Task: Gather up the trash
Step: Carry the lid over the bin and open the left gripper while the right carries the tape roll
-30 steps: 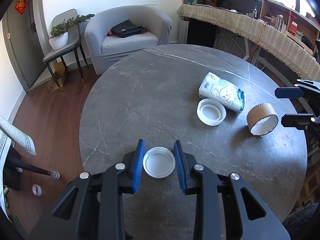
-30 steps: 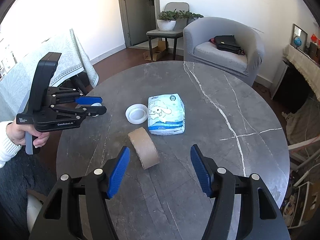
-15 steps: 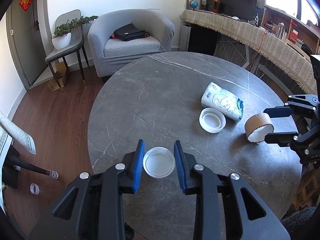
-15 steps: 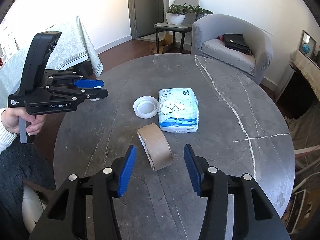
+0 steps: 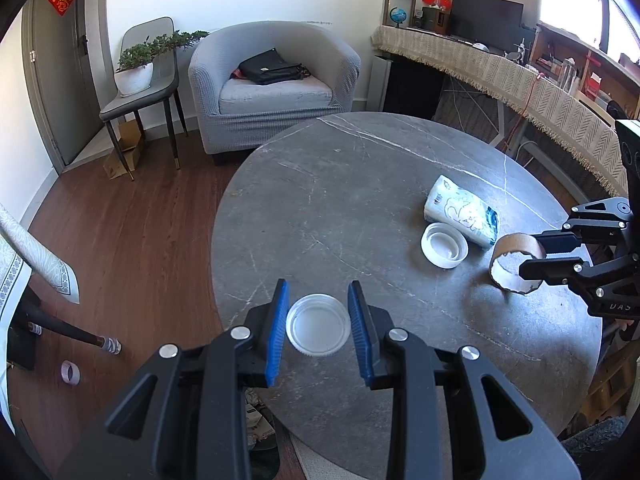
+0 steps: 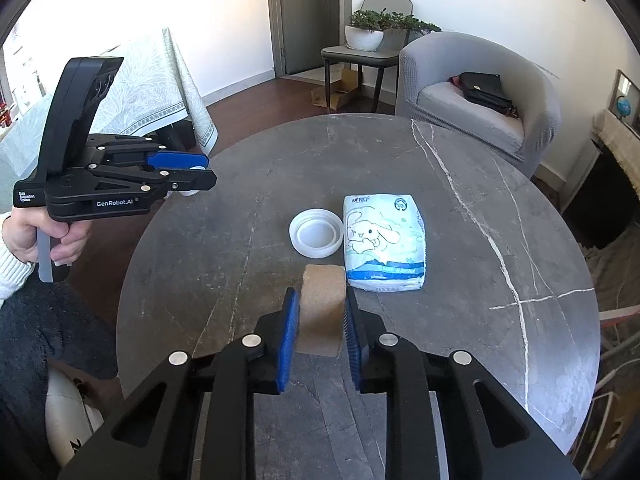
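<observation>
My left gripper [image 5: 319, 326] is shut on a white plastic lid [image 5: 318, 324] and holds it above the near-left edge of the round grey table [image 5: 340, 200]; it also shows in the right wrist view [image 6: 182, 170]. My right gripper [image 6: 320, 334] is shut on a brown cardboard tape core [image 6: 322, 308] that stands on the table; it also shows in the left wrist view [image 5: 516, 266]. A second white lid [image 6: 316, 232] and a white-blue tissue pack [image 6: 384, 242] lie just beyond the core.
A grey armchair [image 5: 272, 84] with a black bag stands past the table. A chair with a potted plant [image 5: 136, 68] is by the door. A cloth-covered table [image 6: 132, 92] is at the left. Wooden floor surrounds the table.
My right gripper moved forward around the tape core and closed on it. My left gripper lifted and drew back with the lid held in it.
</observation>
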Action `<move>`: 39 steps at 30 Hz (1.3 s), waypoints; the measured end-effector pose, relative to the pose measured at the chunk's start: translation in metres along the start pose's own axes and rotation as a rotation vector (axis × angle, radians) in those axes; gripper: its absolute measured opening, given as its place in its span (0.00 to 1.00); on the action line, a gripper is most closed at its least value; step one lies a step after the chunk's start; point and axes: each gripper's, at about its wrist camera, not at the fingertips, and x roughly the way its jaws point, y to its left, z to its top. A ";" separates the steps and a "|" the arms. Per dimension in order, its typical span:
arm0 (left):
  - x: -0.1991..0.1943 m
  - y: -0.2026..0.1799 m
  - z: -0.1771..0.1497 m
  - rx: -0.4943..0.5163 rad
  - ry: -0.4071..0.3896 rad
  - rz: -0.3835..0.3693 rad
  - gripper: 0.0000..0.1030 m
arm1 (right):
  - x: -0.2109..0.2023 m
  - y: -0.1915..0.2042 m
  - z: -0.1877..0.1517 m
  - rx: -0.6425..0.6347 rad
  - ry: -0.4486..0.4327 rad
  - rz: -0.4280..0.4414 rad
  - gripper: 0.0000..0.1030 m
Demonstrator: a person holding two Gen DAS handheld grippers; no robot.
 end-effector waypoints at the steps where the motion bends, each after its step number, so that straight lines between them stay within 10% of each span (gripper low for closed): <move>1: -0.001 0.002 0.000 -0.002 -0.002 0.001 0.31 | 0.000 0.002 0.001 -0.005 -0.002 0.005 0.20; 20: -0.016 0.050 -0.010 -0.057 -0.020 0.062 0.31 | 0.017 0.035 0.045 -0.045 -0.067 0.087 0.19; 39: 0.015 0.151 -0.063 -0.175 0.134 0.141 0.31 | 0.059 0.106 0.111 -0.020 -0.086 0.245 0.20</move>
